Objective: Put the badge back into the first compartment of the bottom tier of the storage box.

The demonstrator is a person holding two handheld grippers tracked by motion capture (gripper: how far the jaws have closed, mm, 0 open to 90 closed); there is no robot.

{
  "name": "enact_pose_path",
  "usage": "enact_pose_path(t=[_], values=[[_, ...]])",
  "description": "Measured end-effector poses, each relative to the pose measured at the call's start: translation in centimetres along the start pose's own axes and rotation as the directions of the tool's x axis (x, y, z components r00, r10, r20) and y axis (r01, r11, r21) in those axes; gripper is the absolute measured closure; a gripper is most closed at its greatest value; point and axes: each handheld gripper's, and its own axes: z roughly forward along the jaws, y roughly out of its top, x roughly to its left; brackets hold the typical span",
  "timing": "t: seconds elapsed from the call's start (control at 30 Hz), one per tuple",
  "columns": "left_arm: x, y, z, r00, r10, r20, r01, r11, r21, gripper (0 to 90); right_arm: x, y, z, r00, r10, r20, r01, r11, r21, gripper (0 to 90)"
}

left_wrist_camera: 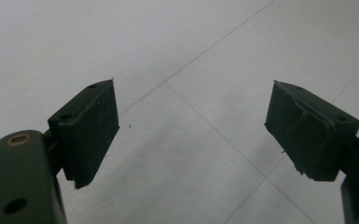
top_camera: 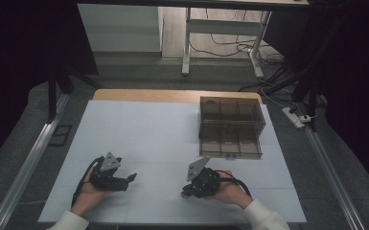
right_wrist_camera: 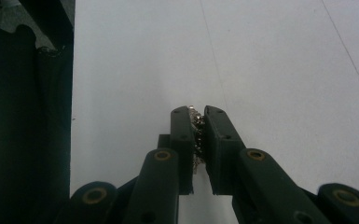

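High view: my left gripper [top_camera: 124, 180] sat at about 7 o'clock on the white table [top_camera: 148, 134], in my left hand [top_camera: 92, 194], tips pointing toward 3 o'clock. Left gripper view had its jaws spread wide, nothing between the pads [left_wrist_camera: 93, 130], just bare tabletop with thin seam lines.

My right gripper [top_camera: 186, 193] was at about 5 o'clock, in my right hand [top_camera: 230, 190], tips pointing down toward 7 o'clock, close to the table surface. In the right gripper view [right_wrist_camera: 196, 135] the jaws were nearly together, pinching a small shiny metallic piece [right_wrist_camera: 197, 133], silvery-gold, bumpy like a bit of chain; couldn't tell exactly what it was. It stood clamped upright between the two pads, over bare tabletop.

Grippers were well apart from each other.

Farther out, around 1 o'clock, a brown see-through drawer box [top_camera: 230, 125] with compartments stood near the table's far right edge, lower drawer pulled out toward me. Beyond that, floor with cables [top_camera: 249, 50] and a white desk frame [top_camera: 220, 38].
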Motion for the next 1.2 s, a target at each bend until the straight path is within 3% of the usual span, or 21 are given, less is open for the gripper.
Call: enact_pose_path(t=[0.07, 0.1, 0.17, 0.6, 1.2], values=[[0.0, 0.0, 0.0, 1.0000, 0.000, 0.001, 0.000, 1.0000, 0.000, 17.2, -0.2, 0.0, -0.4, 0.9998, 0.016, -0.011, -0.017, 0.999, -0.037, 87.5], [0.0, 0.0, 0.0, 1.0000, 0.000, 0.001, 0.000, 1.0000, 0.000, 17.2, -0.3, 0.0, -0.7, 0.9996, 0.026, 0.008, -0.025, 0.998, -0.053, 87.5], [0.0, 0.0, 0.0, 1.0000, 0.000, 0.002, 0.000, 1.0000, 0.001, 17.2, -0.6, -0.1, -1.0, 0.9988, 0.034, 0.034, -0.032, 0.998, -0.056, 87.5], [0.1, -0.1, 0.0, 1.0000, 0.002, 0.001, -0.002, 1.0000, 0.005, 17.2, -1.1, -0.6, -0.8, 0.9985, 0.040, 0.038, -0.039, 0.998, -0.040, 87.5], [0.1, -0.1, 0.0, 1.0000, 0.000, -0.001, 0.000, 1.0000, 0.003, 17.1, -2.7, -1.6, -3.5, 0.9861, 0.114, 0.121, -0.097, 0.986, -0.137, 87.5]])
